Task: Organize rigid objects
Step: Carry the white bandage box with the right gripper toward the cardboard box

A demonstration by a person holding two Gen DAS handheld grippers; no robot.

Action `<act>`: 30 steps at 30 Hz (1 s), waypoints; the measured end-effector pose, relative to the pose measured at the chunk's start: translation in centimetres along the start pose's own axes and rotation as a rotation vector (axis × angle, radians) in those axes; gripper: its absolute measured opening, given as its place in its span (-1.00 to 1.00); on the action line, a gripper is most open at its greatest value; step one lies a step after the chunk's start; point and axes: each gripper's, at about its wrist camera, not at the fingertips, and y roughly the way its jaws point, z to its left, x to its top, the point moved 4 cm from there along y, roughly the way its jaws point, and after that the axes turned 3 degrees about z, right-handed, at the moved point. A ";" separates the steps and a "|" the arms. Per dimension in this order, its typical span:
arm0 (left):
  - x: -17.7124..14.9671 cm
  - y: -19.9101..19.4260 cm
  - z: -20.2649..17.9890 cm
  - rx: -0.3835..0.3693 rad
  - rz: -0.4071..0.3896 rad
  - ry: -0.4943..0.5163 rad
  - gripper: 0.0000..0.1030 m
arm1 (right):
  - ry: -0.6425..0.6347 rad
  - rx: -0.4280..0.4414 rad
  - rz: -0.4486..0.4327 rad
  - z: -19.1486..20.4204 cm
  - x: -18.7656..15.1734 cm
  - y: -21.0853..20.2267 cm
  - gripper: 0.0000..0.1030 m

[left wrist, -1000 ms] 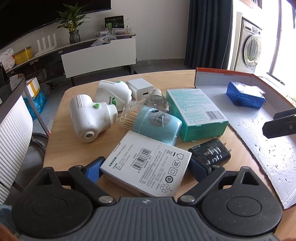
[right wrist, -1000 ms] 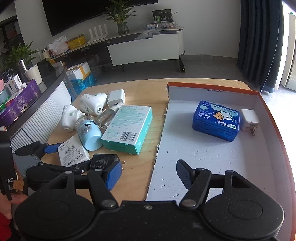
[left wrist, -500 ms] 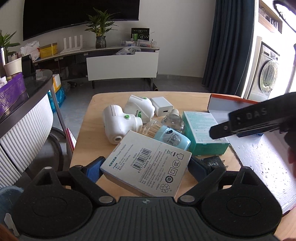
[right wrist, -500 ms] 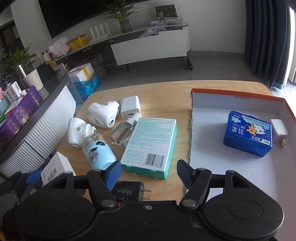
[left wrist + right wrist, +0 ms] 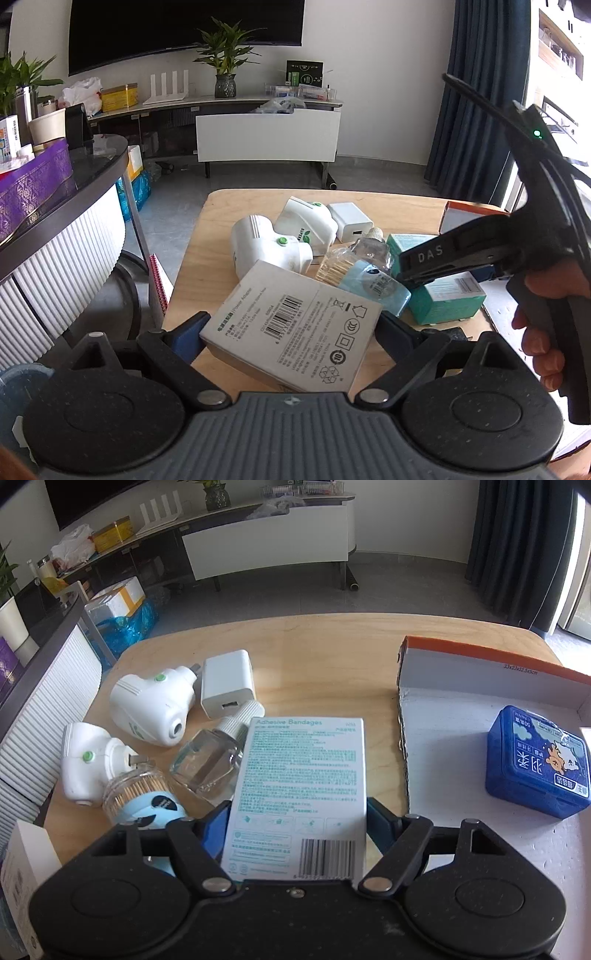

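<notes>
My left gripper [image 5: 291, 328] is shut on a white power adapter box [image 5: 291, 328] and holds it above the table's near left edge. My right gripper [image 5: 297, 819] has its jaws on both sides of the teal adhesive bandages box [image 5: 303, 775], which lies on the table; the fingers touch or nearly touch its sides. The right gripper's body [image 5: 480, 251] shows in the left wrist view over the teal box [image 5: 447, 299]. An open shallow cardboard box [image 5: 461, 716] on the right holds a blue case [image 5: 535, 760].
On the wooden table [image 5: 325, 653] lie two white plug-in devices [image 5: 151, 705] [image 5: 88, 764], a white charger [image 5: 227, 683], a clear bottle [image 5: 210, 757], a toothpick jar with a blue lid [image 5: 140, 797] and a black adapter [image 5: 456, 334]. A white ribbed unit [image 5: 62, 273] stands left.
My left gripper has lifted and drawn back with the white box. My right gripper has moved left from the cardboard box and come down around the teal bandages box.
</notes>
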 end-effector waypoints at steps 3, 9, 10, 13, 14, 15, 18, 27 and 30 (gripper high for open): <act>0.2 0.0 0.3 0.001 0.010 -0.034 0.88 | -0.009 0.016 -0.032 -0.4 -0.5 -1.2 0.63; 1.1 -1.0 -0.5 0.021 -0.004 -0.020 0.88 | -0.014 0.051 -0.106 -1.9 -1.6 -5.4 0.63; 1.2 -1.3 -0.6 0.029 -0.008 -0.029 0.88 | -0.018 0.053 -0.120 -2.2 -1.9 -6.2 0.63; 1.6 -1.8 -1.0 0.042 -0.005 -0.046 0.88 | -0.040 0.059 -0.155 -2.6 -2.8 -8.4 0.63; 1.7 -2.0 -1.2 0.047 -0.004 -0.043 0.88 | -0.047 0.061 -0.163 -2.7 -3.2 -9.1 0.63; 1.9 -2.2 -1.4 0.050 -0.006 -0.041 0.88 | -0.048 0.061 -0.173 -2.8 -3.4 -9.7 0.63; 2.1 -2.9 -2.0 0.059 -0.007 -0.046 0.88 | -0.051 0.064 -0.191 -3.1 -4.2 -11.3 0.63; 2.1 -4.0 -3.6 0.068 0.007 -0.063 0.88 | -0.030 0.075 -0.213 -4.5 -5.8 -13.9 0.63; 2.2 -4.5 -4.0 0.067 0.004 -0.061 0.88 | -0.024 0.072 -0.222 -4.9 -6.1 -14.5 0.63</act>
